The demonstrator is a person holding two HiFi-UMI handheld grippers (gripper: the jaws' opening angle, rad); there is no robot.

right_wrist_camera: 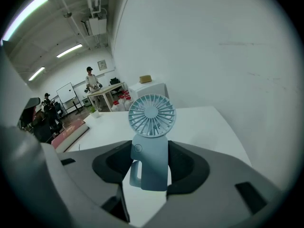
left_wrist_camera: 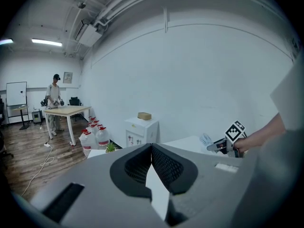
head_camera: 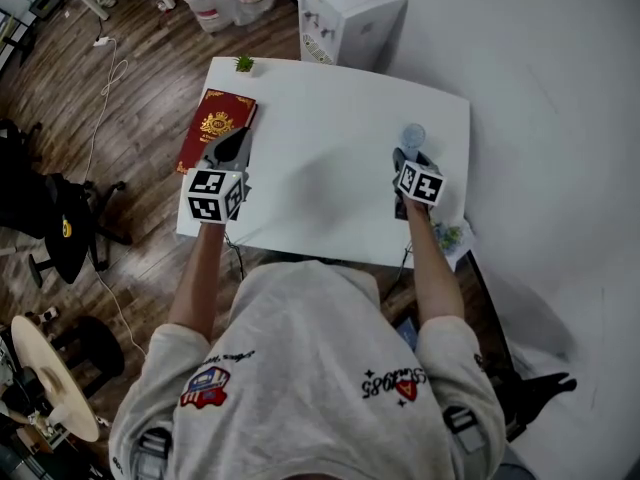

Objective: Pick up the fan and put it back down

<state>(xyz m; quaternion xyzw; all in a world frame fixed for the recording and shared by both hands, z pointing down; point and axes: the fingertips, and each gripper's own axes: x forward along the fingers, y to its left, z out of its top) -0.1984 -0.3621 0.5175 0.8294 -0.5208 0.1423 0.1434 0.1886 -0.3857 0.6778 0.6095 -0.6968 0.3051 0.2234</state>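
Probably an office or lab: whiteboard (left_wrist_camera: 15, 93), worktable (left_wrist_camera: 66, 110), water jugs (left_wrist_camera: 96, 137).

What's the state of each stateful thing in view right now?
Small pale blue handheld fan: upright, clamped by its handle.
Right gripper: shut on the fan.
Left gripper: shut, empty.
Red hardcover book with gold emblem: closed, lying flat on the white table.
Small green potted plant: upright at the table's far edge.
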